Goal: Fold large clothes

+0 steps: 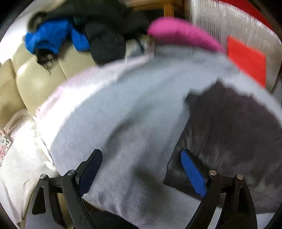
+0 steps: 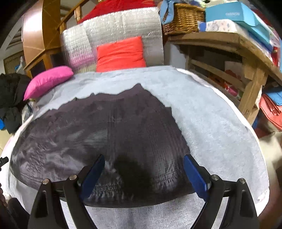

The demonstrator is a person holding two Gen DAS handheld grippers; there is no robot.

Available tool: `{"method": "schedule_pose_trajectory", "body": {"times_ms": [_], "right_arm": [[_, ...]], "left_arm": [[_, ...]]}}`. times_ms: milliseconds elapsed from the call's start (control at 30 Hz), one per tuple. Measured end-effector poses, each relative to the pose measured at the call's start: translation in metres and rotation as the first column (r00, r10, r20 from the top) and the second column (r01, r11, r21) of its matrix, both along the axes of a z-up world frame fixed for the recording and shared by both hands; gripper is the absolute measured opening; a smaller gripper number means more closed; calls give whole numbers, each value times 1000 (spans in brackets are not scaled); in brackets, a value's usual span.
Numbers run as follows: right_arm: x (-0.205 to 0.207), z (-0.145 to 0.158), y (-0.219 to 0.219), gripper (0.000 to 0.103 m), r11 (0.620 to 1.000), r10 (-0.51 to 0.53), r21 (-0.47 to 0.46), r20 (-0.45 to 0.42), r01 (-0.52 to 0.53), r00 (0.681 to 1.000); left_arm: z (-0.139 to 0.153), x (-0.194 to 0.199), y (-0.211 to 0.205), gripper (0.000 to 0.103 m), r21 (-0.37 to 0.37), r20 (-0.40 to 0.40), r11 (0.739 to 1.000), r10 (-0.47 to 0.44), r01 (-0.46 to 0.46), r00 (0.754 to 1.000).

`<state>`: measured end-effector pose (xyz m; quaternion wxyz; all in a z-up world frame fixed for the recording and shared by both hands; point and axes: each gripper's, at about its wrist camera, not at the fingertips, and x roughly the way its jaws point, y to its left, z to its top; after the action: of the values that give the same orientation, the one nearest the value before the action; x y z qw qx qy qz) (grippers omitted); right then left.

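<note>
Garment, large, pale grey ribbed knit (image 1: 123, 109) with a dark charcoal printed panel (image 2: 109, 126) across it: spread flat over a cream padded sofa (image 1: 35, 74), covering most of the seat in both wrist views. Its far edge reaches a magenta cushion (image 2: 47, 79) and a red-orange square cushion (image 2: 121, 54), both just beyond the cloth.

Left gripper (image 1: 141, 169): jaws released wide, blue pads above the grey knit where it meets the dark panel, nothing between them. Whether the tips touch the cloth cannot be told; the view is blurred.

Right gripper (image 2: 143, 172): jaws likewise released wide, over the near part of the dark panel, nothing clasped.

Surroundings, far sofa edge: heap of black garments (image 1: 105, 40) and a bright blue garment (image 1: 47, 38), well apart from the grey one. White bedding (image 1: 19, 158) lies beside the garment's left edge in the left wrist view.

Behind the cushions: silver quilted foil-covered block (image 2: 123, 28), topped with red fabric (image 2: 119, 7).

Right side: rough wooden table (image 2: 246, 52) near the garment's right edge, bearing a wicker basket (image 2: 183, 19) and a teal cardboard box (image 2: 234, 12).
</note>
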<state>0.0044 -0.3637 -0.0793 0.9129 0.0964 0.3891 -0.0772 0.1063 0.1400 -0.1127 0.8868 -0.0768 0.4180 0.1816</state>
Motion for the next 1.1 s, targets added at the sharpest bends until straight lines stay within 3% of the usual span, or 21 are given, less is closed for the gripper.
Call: {"method": "schedule_pose_trajectory", "body": {"times_ms": [67,200,433,633,833,900,967,1100], "right_arm": [[2,-9,-3,92,1000,0,19,-21,1,1000],[-4,8,-1,92,1000,-2,-10,15,2,1000],[-7,36,19,92,998,51,-46,86,-47,995],[-1,11,28,92,994,76,-76,-12,-76,997],[-5,29,23,92,994,75,-88,53,-71,996],[-1,20,20,92,994,79,-78,22,-77,997],[11,-3,15,93,993,81,-77,-67,-86,994],[0,14,10,93,997,62,-49,-15,-63,998]], "left_arm": [[2,-6,5,91,-16,17,1000,27,-27,999],[21,-15,6,91,-11,76,999,43,-42,996],[42,-10,-20,91,-11,120,999,-48,49,992],[45,-16,-40,91,-24,115,995,-98,102,988],[49,-18,-56,91,-19,126,991,-127,131,984],[48,-19,-60,91,-17,119,990,-138,141,983],[47,-20,-65,91,-14,112,988,-151,153,982],[51,-26,-70,91,-14,114,985,-171,174,979]]}}
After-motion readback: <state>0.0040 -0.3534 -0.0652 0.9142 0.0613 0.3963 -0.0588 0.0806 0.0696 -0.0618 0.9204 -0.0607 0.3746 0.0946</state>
